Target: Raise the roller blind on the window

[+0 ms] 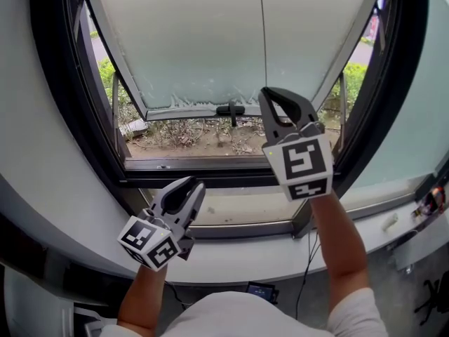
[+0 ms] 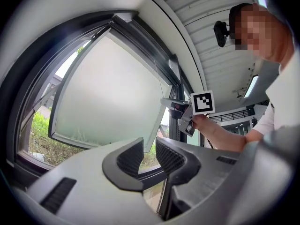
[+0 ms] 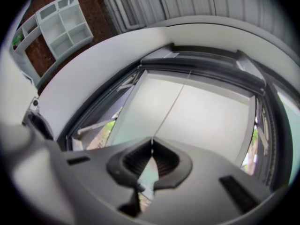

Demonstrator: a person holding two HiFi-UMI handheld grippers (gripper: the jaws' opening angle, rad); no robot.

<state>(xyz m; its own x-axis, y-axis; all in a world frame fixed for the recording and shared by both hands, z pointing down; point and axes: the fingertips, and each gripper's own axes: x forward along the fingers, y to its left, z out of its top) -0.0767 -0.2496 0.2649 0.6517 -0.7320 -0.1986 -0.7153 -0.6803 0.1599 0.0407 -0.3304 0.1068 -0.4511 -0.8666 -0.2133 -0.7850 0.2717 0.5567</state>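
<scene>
A thin pull cord point(image 1: 261, 34) hangs down in front of the frosted window pane point(image 1: 189, 41), which is tilted outward. My right gripper point(image 1: 266, 91) is raised in front of the pane's lower edge and is shut on this cord. In the right gripper view the cord point(image 3: 174, 102) runs from the dark housing at the window's top straight into the closed jaws point(image 3: 152, 142). My left gripper point(image 1: 196, 184) is lower and to the left, over the sill, open with nothing between its fingers point(image 2: 149, 146). It looks toward the right gripper point(image 2: 165, 101). I cannot make out the blind's fabric.
A dark handle point(image 1: 231, 109) sits on the pane's bottom rail. The dark window frame point(image 1: 70, 118) surrounds the opening, with bare ground and plants outside. A pale sill point(image 1: 238, 206) runs below. A cable point(image 1: 309, 272) hangs under the ledge. A white shelf unit point(image 3: 63, 25) stands behind.
</scene>
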